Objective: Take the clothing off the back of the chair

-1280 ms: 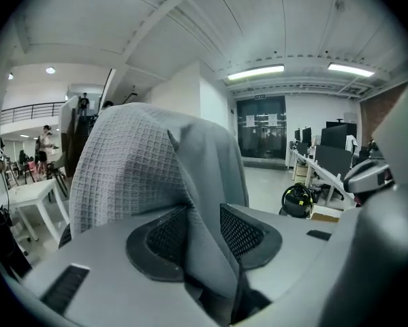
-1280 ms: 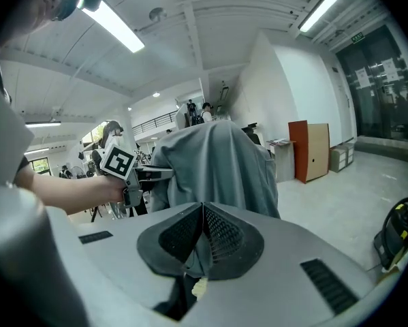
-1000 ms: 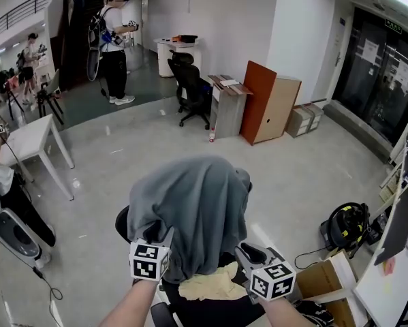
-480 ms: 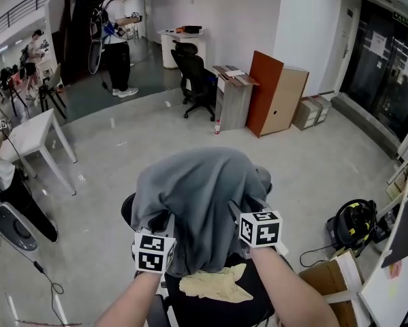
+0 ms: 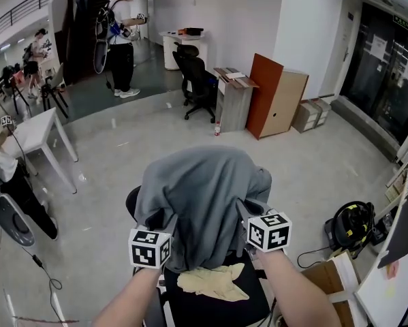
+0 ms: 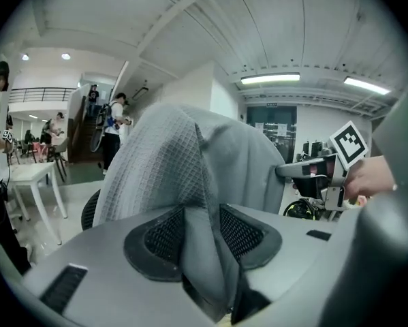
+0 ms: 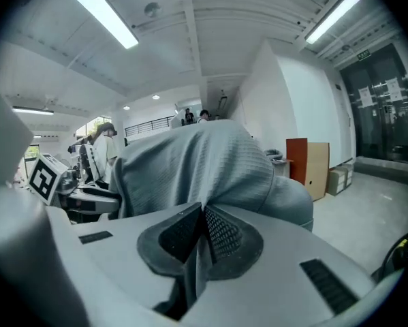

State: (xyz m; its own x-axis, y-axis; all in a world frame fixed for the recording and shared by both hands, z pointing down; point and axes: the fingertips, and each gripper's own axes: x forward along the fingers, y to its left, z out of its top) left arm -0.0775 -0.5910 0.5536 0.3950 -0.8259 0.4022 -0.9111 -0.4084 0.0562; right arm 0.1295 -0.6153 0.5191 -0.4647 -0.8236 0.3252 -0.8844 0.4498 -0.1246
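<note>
A grey waffle-knit garment (image 5: 198, 199) hangs over the back of a black office chair (image 5: 221, 308), and a pale yellow cloth (image 5: 214, 281) lies on the seat. My left gripper (image 5: 164, 227) is at the garment's lower left edge. In the left gripper view a thick fold of the garment (image 6: 163, 162) fills the gap of the left gripper (image 6: 202, 227), touching both pads while the jaws are opening. My right gripper (image 5: 248, 213) is at the garment's right side. In the right gripper view the right gripper (image 7: 202, 234) is shut on a thin pinch of the garment (image 7: 204, 165).
A person (image 5: 122, 43) stands at the back left, with a second black chair (image 5: 197, 80) and a desk beyond. An orange-fronted cabinet (image 5: 275, 104) stands by the wall. A white table (image 5: 33, 131) is at the left, a black-and-yellow machine (image 5: 350, 227) and a cardboard box (image 5: 326, 278) at the right.
My right gripper rose from beside the seat to the garment's right side and closed on the cloth. The left gripper stayed at the lower left edge.
</note>
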